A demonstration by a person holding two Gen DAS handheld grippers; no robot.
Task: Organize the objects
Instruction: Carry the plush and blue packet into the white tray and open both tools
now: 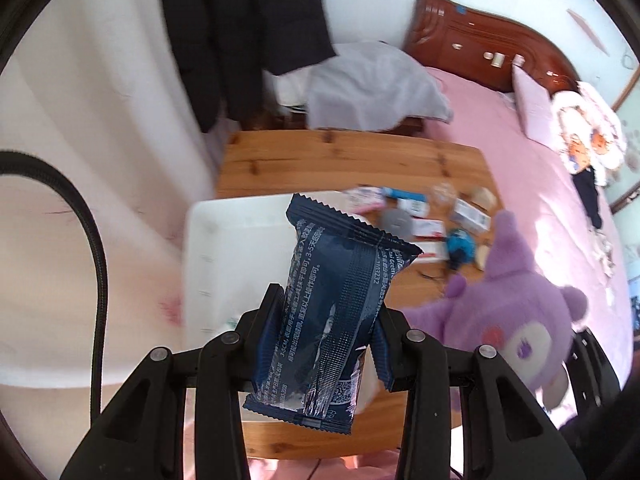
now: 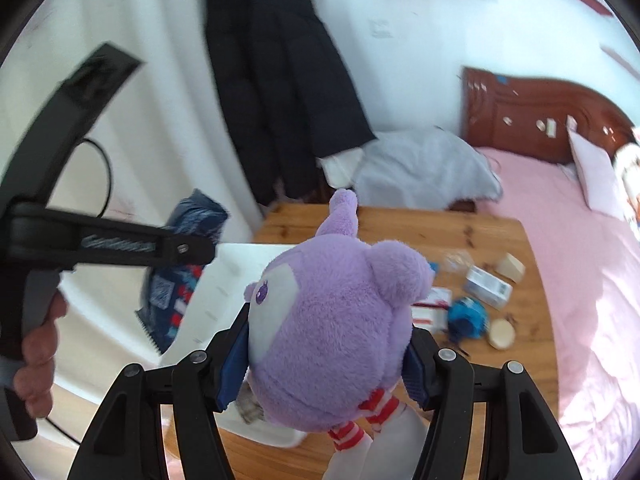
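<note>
My left gripper [image 1: 326, 316] is shut on a dark blue foil packet [image 1: 340, 280], which it holds upright above the white bin [image 1: 224, 240]. In the right wrist view the same packet [image 2: 188, 248] hangs at the left, with a hand on the left gripper's handle. My right gripper [image 2: 328, 344] is shut on a purple plush toy [image 2: 332, 312] with red-and-white striped legs, lifted over the wooden table [image 2: 420, 220]. The plush toy [image 1: 508, 312] also shows at the right of the left wrist view. Both held things are off the table.
Small boxes [image 2: 488, 286], a blue round object [image 2: 466, 318], a round wooden lid [image 2: 502, 334] and other bits lie on the table's right half. A pink bed [image 2: 580, 260] with a wooden headboard runs along the right. A dark coat [image 2: 280, 80] hangs behind.
</note>
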